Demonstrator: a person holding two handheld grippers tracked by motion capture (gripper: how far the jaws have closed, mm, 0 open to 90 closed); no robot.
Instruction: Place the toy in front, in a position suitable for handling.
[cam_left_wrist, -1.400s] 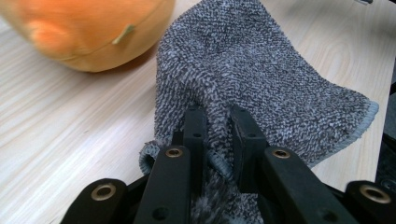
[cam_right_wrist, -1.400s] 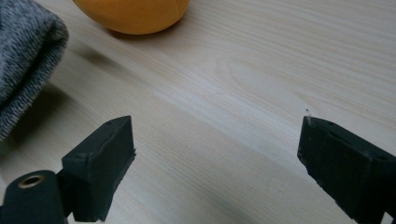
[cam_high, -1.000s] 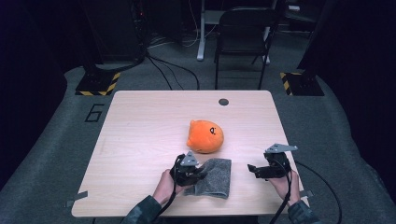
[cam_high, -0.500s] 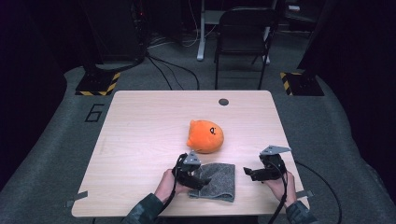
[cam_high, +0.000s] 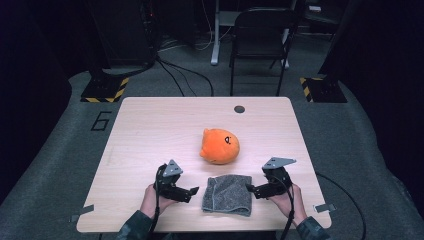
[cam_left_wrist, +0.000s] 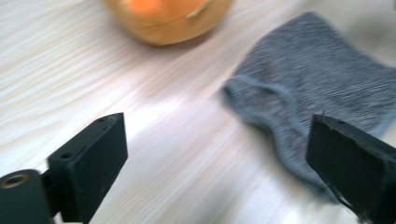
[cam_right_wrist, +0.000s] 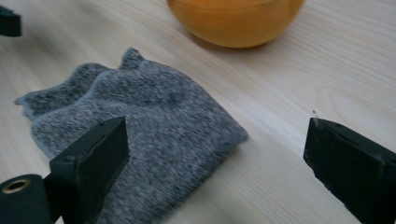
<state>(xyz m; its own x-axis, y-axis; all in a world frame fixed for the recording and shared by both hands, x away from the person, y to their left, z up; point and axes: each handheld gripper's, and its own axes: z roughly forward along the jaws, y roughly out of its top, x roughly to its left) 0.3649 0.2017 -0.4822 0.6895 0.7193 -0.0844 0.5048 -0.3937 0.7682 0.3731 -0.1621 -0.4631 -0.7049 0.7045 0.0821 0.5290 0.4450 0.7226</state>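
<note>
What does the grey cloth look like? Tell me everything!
The cloth is grey and fuzzy, like a small towel, with a lighter stitched edge. It is folded into a rough square, a bit rumpled, and lies flat on the table near its front edge. It sits between the left gripper and the right gripper, just in front of the orange plush. Both grippers are open and neither holds it.

Light wooden table (cam_high: 150, 130) with folded grey cloth (cam_high: 227, 194) and orange plush (cam_high: 220, 146).

Table (cam_high: 150, 130) lit from above, surroundings dark; left gripper view seems motion-blurred.
</note>
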